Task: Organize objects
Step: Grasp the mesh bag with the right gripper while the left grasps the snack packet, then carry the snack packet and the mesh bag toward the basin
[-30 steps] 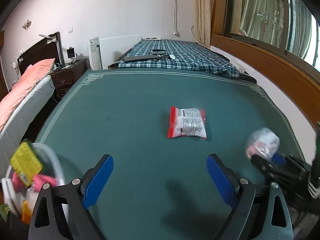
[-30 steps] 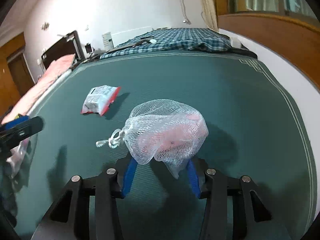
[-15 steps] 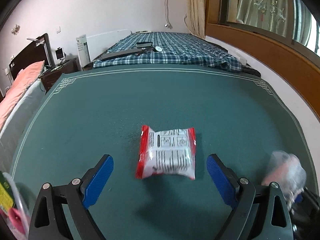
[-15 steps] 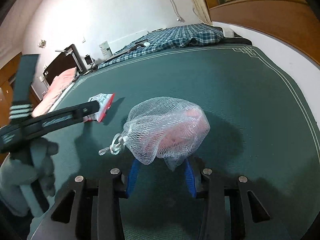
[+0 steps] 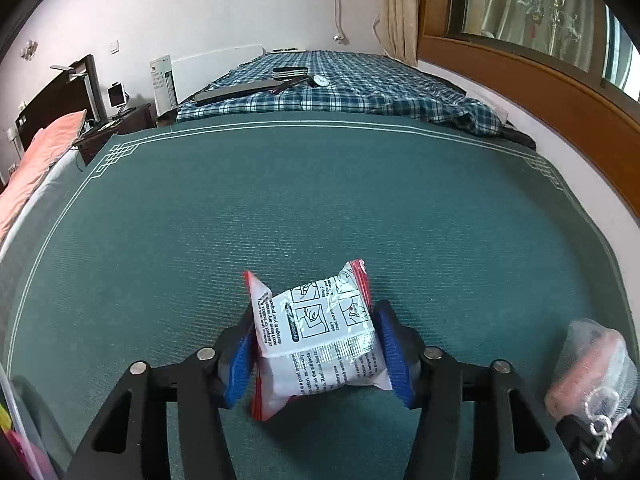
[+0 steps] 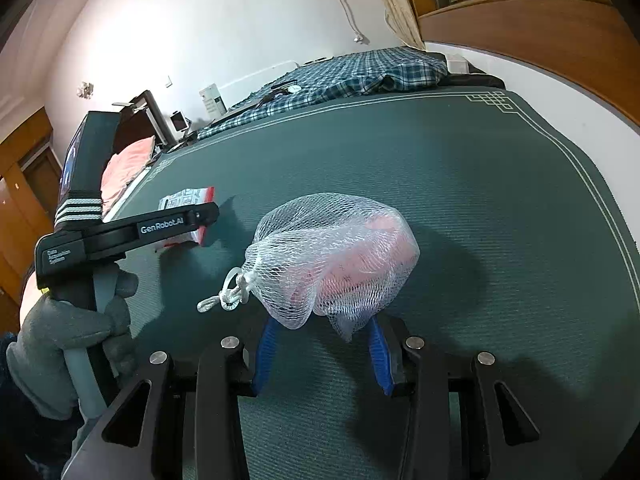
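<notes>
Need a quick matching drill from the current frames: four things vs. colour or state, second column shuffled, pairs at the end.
Column 1:
1. sachet
2. mesh bag
3. table cover
4. bedspread

Column 2:
A. blue and white checks
B. white netting, pink contents, clamped in the right gripper
C. dark green, pale border lines
D. white with red edges, printed steps, clamped in the left gripper

Pairs: 1-D, 2-B, 3-C, 4-A
</notes>
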`<state>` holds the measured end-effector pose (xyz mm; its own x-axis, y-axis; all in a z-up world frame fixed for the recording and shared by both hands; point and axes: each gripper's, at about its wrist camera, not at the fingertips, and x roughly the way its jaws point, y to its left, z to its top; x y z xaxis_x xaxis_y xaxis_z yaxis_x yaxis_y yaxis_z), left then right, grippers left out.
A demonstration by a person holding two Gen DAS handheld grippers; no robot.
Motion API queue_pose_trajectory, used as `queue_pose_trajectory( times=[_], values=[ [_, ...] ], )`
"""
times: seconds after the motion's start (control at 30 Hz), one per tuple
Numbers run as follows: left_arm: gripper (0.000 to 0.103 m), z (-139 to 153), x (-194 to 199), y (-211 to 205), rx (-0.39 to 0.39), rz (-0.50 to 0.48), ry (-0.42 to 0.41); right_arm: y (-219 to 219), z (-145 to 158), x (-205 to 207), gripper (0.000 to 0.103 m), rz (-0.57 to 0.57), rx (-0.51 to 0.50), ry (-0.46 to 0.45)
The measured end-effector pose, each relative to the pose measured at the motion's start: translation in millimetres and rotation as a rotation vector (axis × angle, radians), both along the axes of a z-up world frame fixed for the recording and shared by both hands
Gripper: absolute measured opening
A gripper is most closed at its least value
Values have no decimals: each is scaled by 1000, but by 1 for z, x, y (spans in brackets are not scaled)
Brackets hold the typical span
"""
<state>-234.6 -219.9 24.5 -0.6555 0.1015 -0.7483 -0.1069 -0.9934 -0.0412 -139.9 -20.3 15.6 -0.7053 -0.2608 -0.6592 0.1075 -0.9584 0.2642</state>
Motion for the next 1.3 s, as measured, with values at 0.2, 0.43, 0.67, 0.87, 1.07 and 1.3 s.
queue_pose_trajectory(
  times=[0.2,0.43,0.67,0.87,1.07,1.3],
  values=[
    [53,10,20,-1,-1,-2,37,0,3,3,29,21,-18,26],
    [53,33,57,2,-24,-33,115,0,5,6,16,26,-28,50],
    [53,54,86,-11,-3,-26,150,-1,8,12,10,28,-26,53],
    [53,62,108,-23,4,-16,165,7,4,23,25,35,-79,-21],
    [53,61,118,-29,22,-21,161,31,16,46,75,-36,-127,5],
    [53,63,129,-29,37,-35,164,37,32,37,75,-108,-147,20]
  ],
)
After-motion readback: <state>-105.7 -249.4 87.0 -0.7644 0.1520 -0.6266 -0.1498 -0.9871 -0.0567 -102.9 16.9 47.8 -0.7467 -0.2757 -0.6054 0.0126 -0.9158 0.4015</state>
